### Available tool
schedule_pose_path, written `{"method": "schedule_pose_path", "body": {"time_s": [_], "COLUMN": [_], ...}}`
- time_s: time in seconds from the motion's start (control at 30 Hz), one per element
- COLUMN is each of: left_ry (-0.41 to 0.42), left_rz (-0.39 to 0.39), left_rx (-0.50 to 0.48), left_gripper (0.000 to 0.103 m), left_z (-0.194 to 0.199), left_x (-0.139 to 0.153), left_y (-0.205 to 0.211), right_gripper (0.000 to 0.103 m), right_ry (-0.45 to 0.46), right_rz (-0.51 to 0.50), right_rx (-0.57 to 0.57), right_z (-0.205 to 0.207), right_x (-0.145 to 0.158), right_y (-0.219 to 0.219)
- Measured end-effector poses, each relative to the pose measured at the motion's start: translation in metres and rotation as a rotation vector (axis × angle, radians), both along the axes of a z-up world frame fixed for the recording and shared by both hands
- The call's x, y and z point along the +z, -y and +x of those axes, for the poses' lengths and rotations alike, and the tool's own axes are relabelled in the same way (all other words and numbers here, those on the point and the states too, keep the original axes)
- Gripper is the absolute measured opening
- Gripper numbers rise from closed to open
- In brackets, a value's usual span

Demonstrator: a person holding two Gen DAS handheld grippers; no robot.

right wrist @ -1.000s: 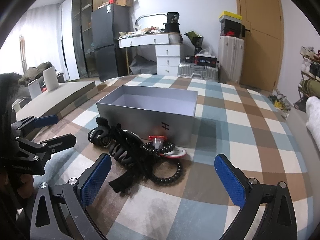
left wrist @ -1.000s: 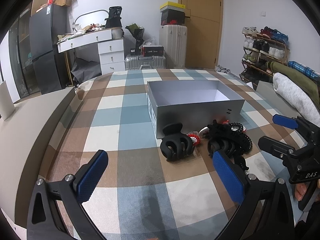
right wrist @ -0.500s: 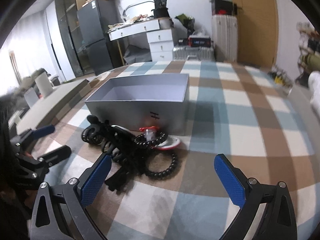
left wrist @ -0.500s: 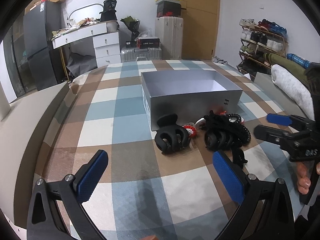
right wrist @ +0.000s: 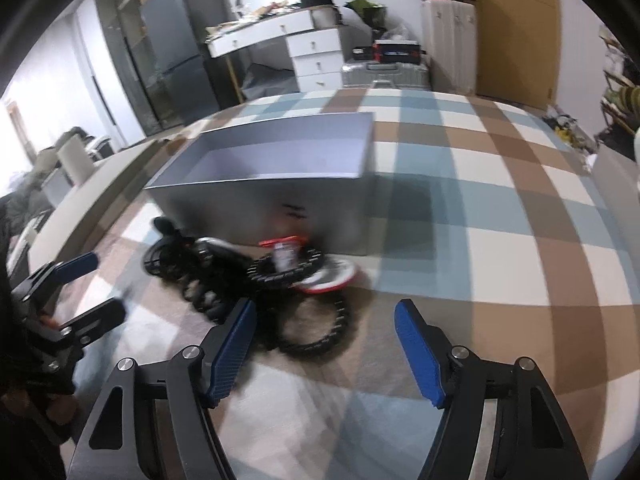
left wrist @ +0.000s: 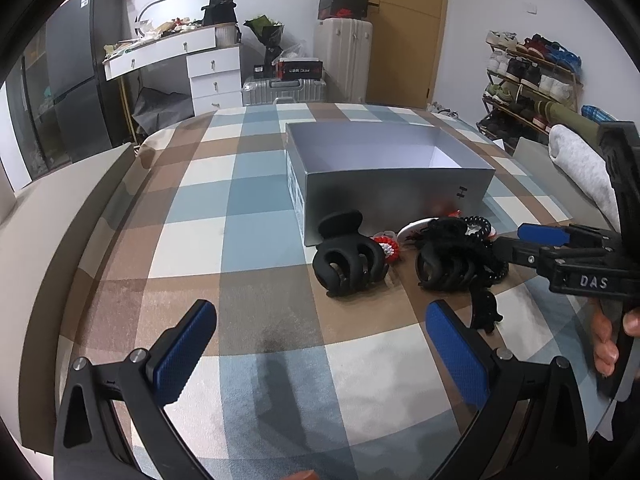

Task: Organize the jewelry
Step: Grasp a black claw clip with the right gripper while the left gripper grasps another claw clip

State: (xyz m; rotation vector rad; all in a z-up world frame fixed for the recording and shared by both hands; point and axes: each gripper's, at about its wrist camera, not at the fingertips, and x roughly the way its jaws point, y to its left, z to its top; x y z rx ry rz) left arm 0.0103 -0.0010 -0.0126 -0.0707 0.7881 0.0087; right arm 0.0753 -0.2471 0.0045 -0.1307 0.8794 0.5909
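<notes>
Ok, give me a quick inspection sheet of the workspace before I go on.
Surface: plaid cloth, bare in front.
Job's things: open grey box, no contents visible; black claw clip, second claw clip, coil hair ties and red-white pieces piled against its near wall.
Clutter: nothing seen beyond the pile.
Grippers: left gripper open, empty, short of the clips; right gripper open, empty, over the coil ties.
Cables: nothing seen.
Surroundings: white desk, suitcases, shoe rack, fridge.
</notes>
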Motion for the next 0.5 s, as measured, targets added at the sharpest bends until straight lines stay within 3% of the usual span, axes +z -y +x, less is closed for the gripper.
{"method": "schedule_pose_path", "body": {"time_s": [0.2, 0.5], "left_ry": [0.004, -0.008], "left_rz": [0.008, -0.013], "left_rx": [0.004, 0.003], "left_gripper": [0.102, 0.102], "left_z": [-0.001, 0.001], "left_x": [0.001, -0.002], "left_y": [-0.001, -0.002], "right_gripper": [0.069, 0.068], "right_ry": [-0.009, -0.024], "right_rz": [-0.038, 0.047], "right_rx": [0.018, 0.105], "right_z": [0.003, -0.014], "right_x": [0.000, 0.005], "right_y": [0.002, 0.003]}}
